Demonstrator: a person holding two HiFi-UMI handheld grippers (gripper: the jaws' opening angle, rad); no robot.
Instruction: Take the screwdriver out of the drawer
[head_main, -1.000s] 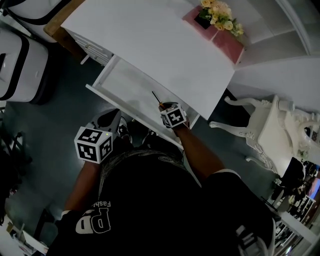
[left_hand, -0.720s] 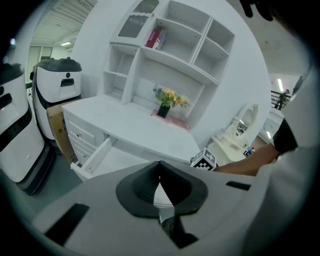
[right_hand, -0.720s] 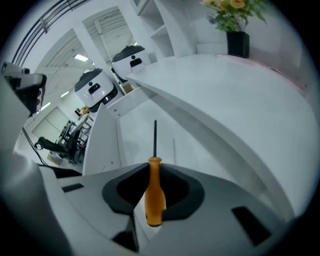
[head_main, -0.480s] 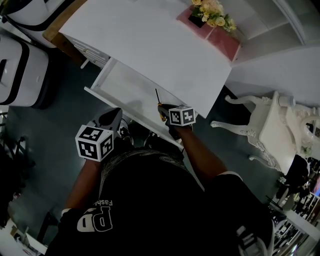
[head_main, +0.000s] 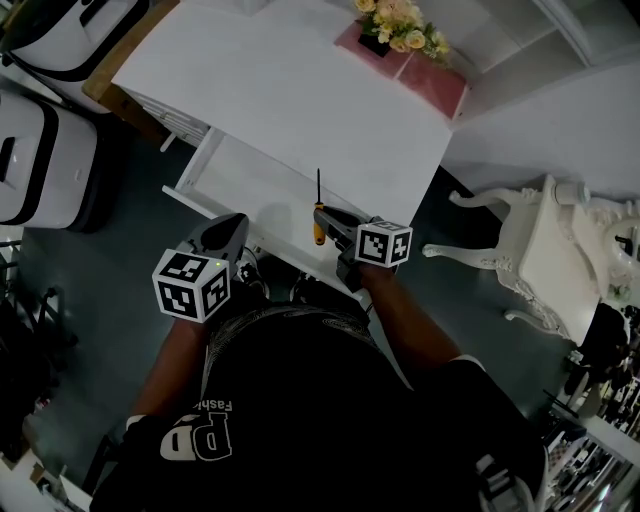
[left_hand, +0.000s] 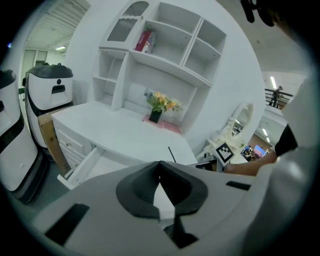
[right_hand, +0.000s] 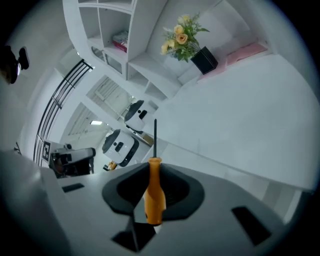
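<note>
A white desk (head_main: 300, 90) is filling the middle of the floor, with a white shelf unit (left_hand: 165, 45) rising at the desk's back. A bunch of flowers (head_main: 395, 20) is sitting on a pink mat (head_main: 425, 72) at the desk's far edge. An ornate white chair (head_main: 540, 250) is standing off the desk's right end. The drawer (head_main: 235, 175) is hanging pulled out from under the desk's near edge.

The right gripper (head_main: 328, 218) is hovering at the desk's near edge, by the drawer's right end. Its jaws are pressing on the orange handle of the screwdriver (right_hand: 154, 195), whose dark shaft is pointing toward the desk top. From the head view the screwdriver (head_main: 319, 215) appears to be lifted clear of the drawer, though the dim picture is leaving that uncertain.

The left gripper (head_main: 225, 238) is waiting in front of the desk, just outside the drawer's front. Its jaws are meeting at their tips and gripping nothing.
</note>
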